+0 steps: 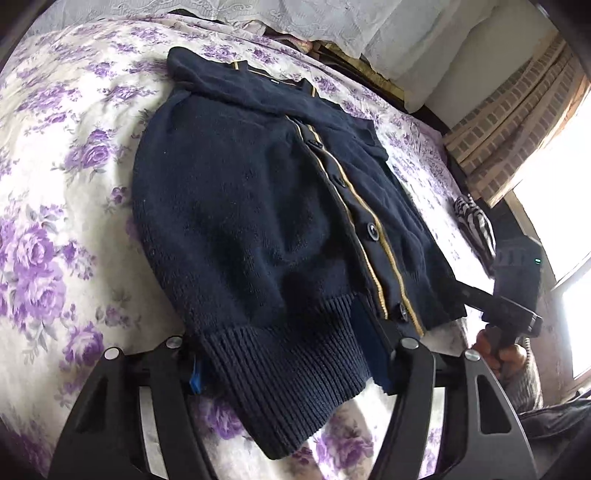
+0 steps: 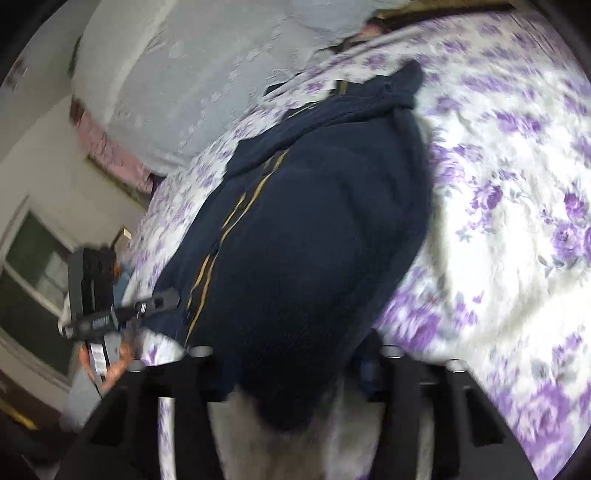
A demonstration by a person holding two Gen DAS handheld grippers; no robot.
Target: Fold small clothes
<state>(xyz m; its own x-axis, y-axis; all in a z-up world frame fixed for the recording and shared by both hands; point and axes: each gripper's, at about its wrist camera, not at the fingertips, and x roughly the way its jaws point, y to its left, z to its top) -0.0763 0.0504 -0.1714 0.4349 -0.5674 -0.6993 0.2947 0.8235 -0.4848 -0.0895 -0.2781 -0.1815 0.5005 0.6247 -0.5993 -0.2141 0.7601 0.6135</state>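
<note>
A navy knit cardigan [image 1: 258, 206] with gold placket trim and dark buttons lies on the floral bedspread [image 1: 55, 184], sleeves folded in. My left gripper [image 1: 291, 354] is wide open, its fingers straddling the ribbed hem [image 1: 288, 369]. My right gripper [image 1: 465, 291] reaches the cardigan's right hem corner; its fingertips are hidden in the fabric. In the blurred right wrist view the cardigan [image 2: 314, 229] fills the middle and the right gripper [image 2: 288, 354] straddles its near edge with jaws wide apart. The left gripper [image 2: 166, 299] shows at the left edge of the cardigan.
White lace pillows [image 1: 295, 18] lie at the head of the bed. A striped black-and-white garment [image 1: 476, 225] lies at the bed's right edge, near a curtain [image 1: 517, 122] and bright window. The bedspread [image 2: 517, 221] spreads wide to the right in the right wrist view.
</note>
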